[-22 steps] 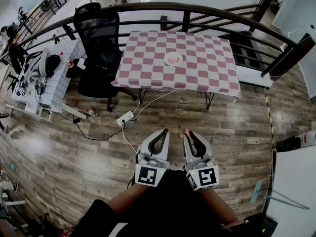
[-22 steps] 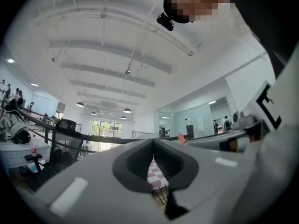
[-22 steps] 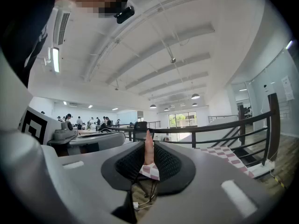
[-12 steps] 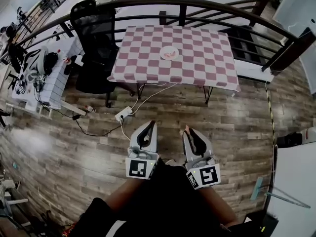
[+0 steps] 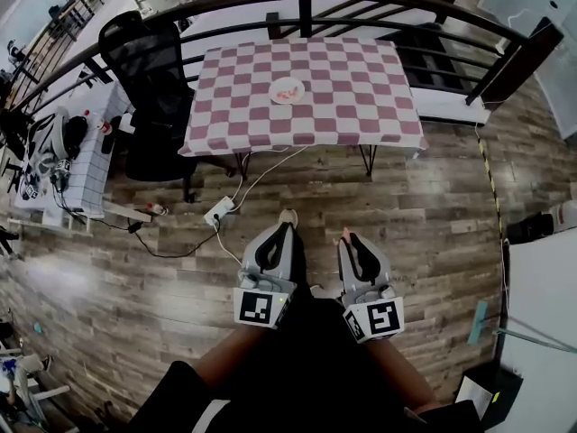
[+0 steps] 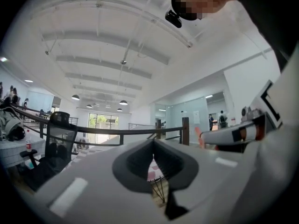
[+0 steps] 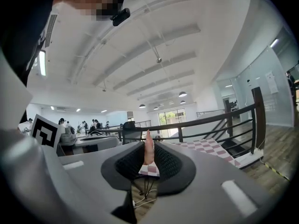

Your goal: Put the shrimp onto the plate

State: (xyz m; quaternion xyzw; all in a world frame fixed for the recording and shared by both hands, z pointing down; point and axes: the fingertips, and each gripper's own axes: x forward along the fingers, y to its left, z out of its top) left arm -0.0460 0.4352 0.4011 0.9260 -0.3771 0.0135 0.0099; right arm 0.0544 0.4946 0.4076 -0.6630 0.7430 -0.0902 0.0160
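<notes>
Moved: desk (image 5: 361,106) and plate (image 5: 287,89) had drifted left in my head view since before.
Right gripper (image 5: 348,240): pinching the shrimp (image 7: 148,149) over the floor (image 5: 433,206), well apart from the plate.
Left gripper (image 5: 285,231): pressed together, empty.

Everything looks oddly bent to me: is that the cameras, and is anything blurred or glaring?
Head view: the wide lens bows the railing into an arc; the checked table is sharp. Left gripper view: black rounded corners, soft close foreground. Right gripper view: even light, no harsh glare; the shrimp looks crisp.
</notes>
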